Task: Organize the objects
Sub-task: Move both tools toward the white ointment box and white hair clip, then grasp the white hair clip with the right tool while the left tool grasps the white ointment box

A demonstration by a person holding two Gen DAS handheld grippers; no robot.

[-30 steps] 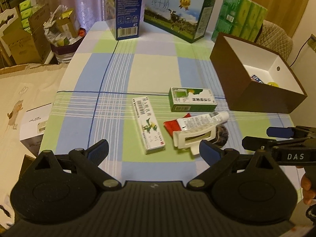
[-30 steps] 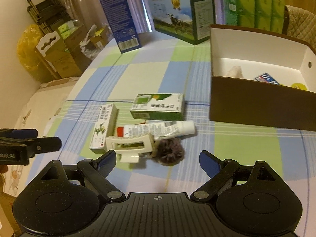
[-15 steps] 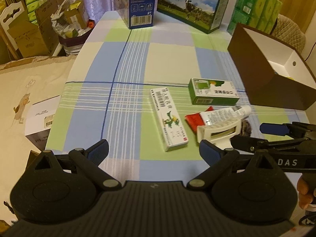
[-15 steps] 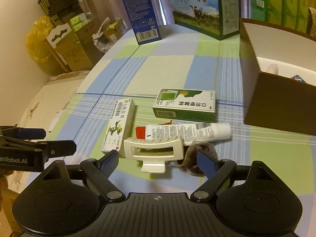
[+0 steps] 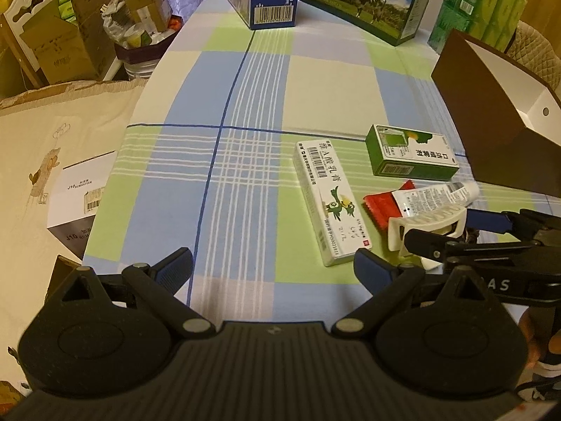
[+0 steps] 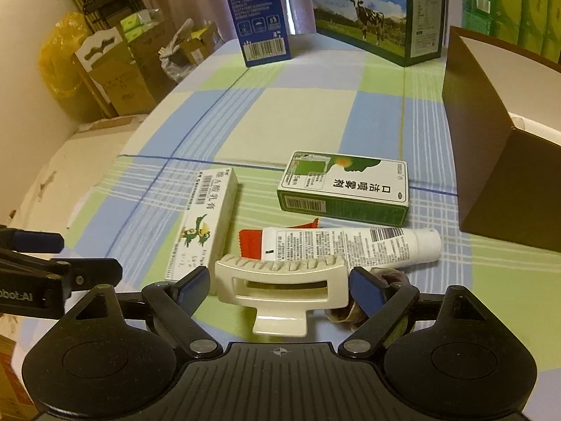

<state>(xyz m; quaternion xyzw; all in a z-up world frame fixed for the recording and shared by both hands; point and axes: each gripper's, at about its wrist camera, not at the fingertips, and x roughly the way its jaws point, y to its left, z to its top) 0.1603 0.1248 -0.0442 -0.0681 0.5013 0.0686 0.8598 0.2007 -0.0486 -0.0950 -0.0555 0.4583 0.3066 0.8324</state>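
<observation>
A cream hair claw clip (image 6: 280, 282) lies on the checked tablecloth, and my right gripper (image 6: 278, 286) stands open with a finger on each side of it. Behind the clip lie a white tube (image 6: 350, 245), a red sachet (image 6: 250, 242), a green and white carton (image 6: 345, 187) and a long white carton (image 6: 203, 222). A brown fuzzy scrunchie (image 6: 380, 277) sits by the right finger. My left gripper (image 5: 273, 266) hovers open over the near table edge, left of the long carton (image 5: 331, 201). The right gripper (image 5: 455, 231) shows around the clip (image 5: 426, 222).
An open brown box (image 6: 498, 161) with a white inside stands at the right. A blue carton (image 6: 257, 10), a milk case (image 6: 375, 10) and green tissue packs (image 6: 508, 3) line the far edge. Cardboard boxes and bags (image 5: 70, 35) stand off the table's left side.
Both grippers have moved forward and lower over the table. The right gripper's fingers now straddle the clip, which earlier lay ahead of them. The left gripper has shifted left.
</observation>
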